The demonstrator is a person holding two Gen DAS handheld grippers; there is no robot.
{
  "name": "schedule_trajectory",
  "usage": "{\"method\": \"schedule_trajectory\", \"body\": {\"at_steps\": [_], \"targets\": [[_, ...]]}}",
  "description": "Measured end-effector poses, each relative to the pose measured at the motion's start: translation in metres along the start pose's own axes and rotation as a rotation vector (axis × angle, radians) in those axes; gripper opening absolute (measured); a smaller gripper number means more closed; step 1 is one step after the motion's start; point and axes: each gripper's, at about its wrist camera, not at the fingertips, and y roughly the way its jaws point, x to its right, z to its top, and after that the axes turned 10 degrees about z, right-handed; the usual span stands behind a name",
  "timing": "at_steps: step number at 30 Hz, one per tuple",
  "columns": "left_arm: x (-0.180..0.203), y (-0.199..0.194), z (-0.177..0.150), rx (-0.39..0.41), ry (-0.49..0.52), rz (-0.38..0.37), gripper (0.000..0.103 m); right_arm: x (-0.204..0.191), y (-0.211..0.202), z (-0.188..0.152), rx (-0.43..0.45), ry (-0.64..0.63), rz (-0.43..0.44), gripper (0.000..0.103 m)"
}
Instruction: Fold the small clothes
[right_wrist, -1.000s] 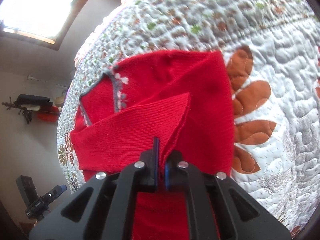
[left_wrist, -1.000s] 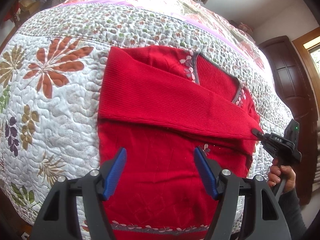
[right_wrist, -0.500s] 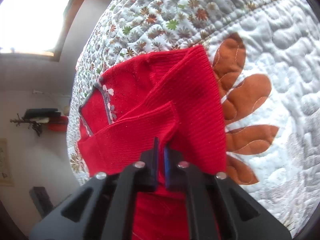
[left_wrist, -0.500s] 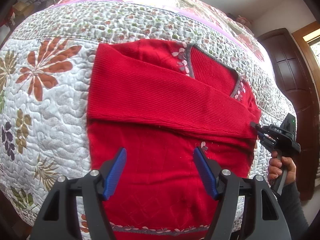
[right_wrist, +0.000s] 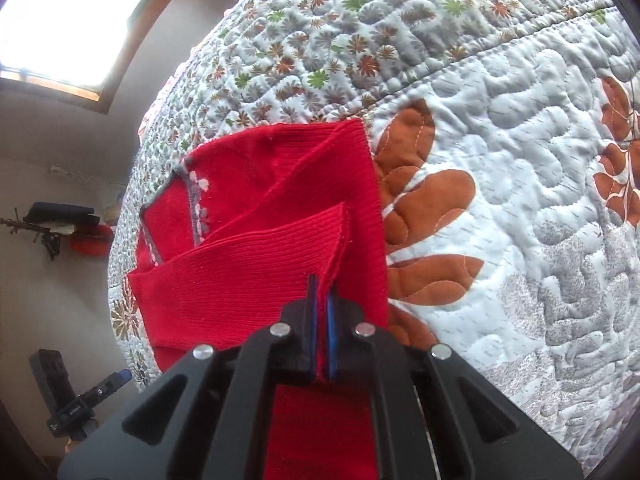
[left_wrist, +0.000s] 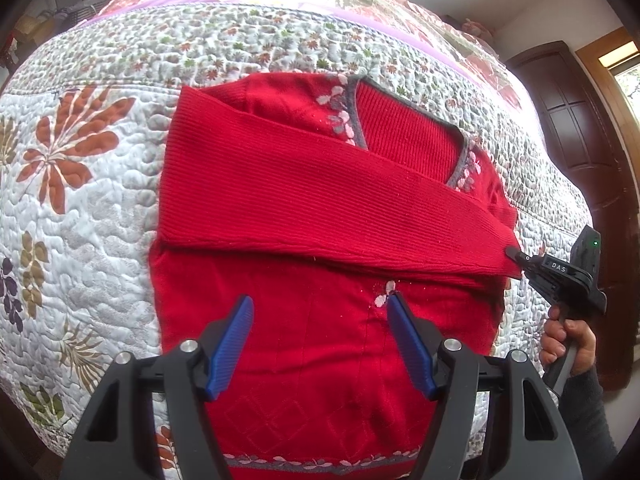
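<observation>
Red ribbed-knit sweater point(left_wrist: 320, 320) lying flat on the floral quilted bed point(left_wrist: 80, 240). Right tool point(right_wrist: 321, 308), pinching the cuff of the sleeve point(left_wrist: 320, 208), has drawn it further across the chest than a second ago. Left tool point(left_wrist: 320, 340) hovers spread above the hem.

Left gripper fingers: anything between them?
Nothing gripped. The open left gripper hovers over the red sweater body, seen between its blue pads in the left wrist view.
</observation>
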Motion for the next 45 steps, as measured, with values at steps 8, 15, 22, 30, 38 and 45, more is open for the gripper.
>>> {"method": "schedule_trajectory", "body": {"at_steps": [8,15,22,30,38,45], "targets": [[0.001,0.003,-0.003,-0.004,-0.001,0.001,0.070,0.006,0.003,-0.003,-0.001,-0.007,-0.058,0.002],[0.002,0.004,-0.002,0.006,0.009,0.007,0.070,0.004,0.007,-0.004,-0.020,-0.033,-0.087,0.003],[0.007,-0.001,-0.006,0.055,0.074,0.050,0.071,-0.018,-0.035,-0.008,0.072,-0.065,-0.116,0.014],[0.006,-0.001,-0.021,0.043,0.101,0.069,0.074,-0.010,0.008,-0.011,0.000,-0.081,-0.165,0.001],[-0.006,-0.019,-0.045,0.044,0.122,0.120,0.083,-0.012,-0.055,-0.046,0.087,-0.007,-0.137,0.033],[-0.087,-0.001,-0.122,-0.126,-0.017,-0.108,0.088,0.007,-0.083,-0.147,-0.040,0.070,-0.085,0.068]]}}
